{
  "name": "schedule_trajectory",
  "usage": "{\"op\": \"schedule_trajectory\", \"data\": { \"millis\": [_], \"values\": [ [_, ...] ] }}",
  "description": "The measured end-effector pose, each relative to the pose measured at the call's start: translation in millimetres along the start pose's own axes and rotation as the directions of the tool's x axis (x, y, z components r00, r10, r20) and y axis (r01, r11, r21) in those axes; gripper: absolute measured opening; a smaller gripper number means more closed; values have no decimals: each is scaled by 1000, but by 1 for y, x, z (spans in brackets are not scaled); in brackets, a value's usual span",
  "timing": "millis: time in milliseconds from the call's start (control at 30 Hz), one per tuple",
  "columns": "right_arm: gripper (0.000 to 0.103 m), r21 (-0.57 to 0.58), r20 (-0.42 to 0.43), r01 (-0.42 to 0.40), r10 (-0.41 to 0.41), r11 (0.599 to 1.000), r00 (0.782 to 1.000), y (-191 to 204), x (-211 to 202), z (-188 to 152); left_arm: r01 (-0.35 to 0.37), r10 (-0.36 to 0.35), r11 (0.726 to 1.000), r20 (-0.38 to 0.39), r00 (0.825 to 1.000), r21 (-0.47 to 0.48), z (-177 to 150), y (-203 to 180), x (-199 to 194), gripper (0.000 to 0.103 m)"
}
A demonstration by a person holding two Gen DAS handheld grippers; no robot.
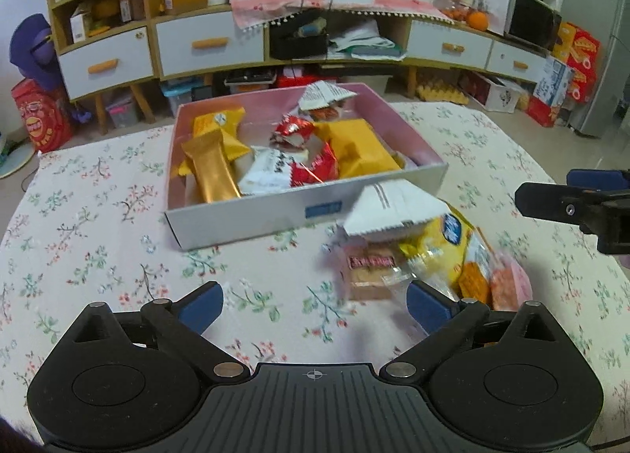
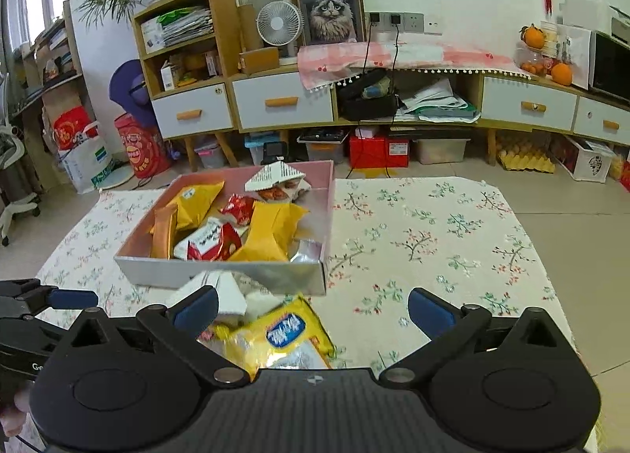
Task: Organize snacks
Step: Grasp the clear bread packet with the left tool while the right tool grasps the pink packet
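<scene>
Both grippers' jaws released; snack pile (image 1: pixel 425 252) against box (image 1: pixel 252 216) front edge.

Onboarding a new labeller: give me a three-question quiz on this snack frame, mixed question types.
1. True or false: both the left gripper and right gripper are open and empty.
2. Where is the yellow plastic snack bag: A) inside the box, B) on the floral tablecloth outside it?
3. Which long gold-wrapped bar container colour: the shallow cardboard box has a ___ interior.

Key: 1 true; 2 B; 3 pink.

Floral table (image 1: pixel 98 216) under box (image 1: pixel 252 220), loose snacks (image 1: pixel 433 256).
</scene>
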State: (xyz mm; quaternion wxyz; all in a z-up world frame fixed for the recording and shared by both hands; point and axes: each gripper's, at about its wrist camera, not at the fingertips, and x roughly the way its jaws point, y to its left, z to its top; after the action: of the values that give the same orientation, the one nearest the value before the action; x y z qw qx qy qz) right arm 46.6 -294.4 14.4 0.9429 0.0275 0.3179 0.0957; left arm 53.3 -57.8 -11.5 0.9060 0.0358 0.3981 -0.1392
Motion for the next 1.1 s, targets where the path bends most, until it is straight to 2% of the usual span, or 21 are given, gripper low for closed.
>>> {"op": "schedule_trajectory", "data": {
  "millis": [200,300,533,700,933,1100],
  "values": [
    [78,-71,-5,-14,14,997,1000,5,-13,-15,15,-15,1000,3,1000,4,-16,-8,-2,101],
    [78,-88,-24,4,-6,996,1000,2,-13,-27,17,-17,1000,-3,1000,9,-24,-14,-1,101],
    [78,-15,-100,3,-4,1000,995,-12,-6,-48,26,-25,999,-32,999,33,-33,-30,6,101],
    [78,72,-158,-27,38,997,987,-16,5,-57,24,-23,999,-27,999,36,-34,-36,8,101],
    [78,-42,-212,-15,6,999,977,-15,6,-65,49,-48,999,-28,998,15,-34,-42,9,101],
    [78,-120,-220,-19,-8,993,976,-21,-1,-67,82,-81,996,-33,996,20,-33,-55,11,100]
  ]
}}
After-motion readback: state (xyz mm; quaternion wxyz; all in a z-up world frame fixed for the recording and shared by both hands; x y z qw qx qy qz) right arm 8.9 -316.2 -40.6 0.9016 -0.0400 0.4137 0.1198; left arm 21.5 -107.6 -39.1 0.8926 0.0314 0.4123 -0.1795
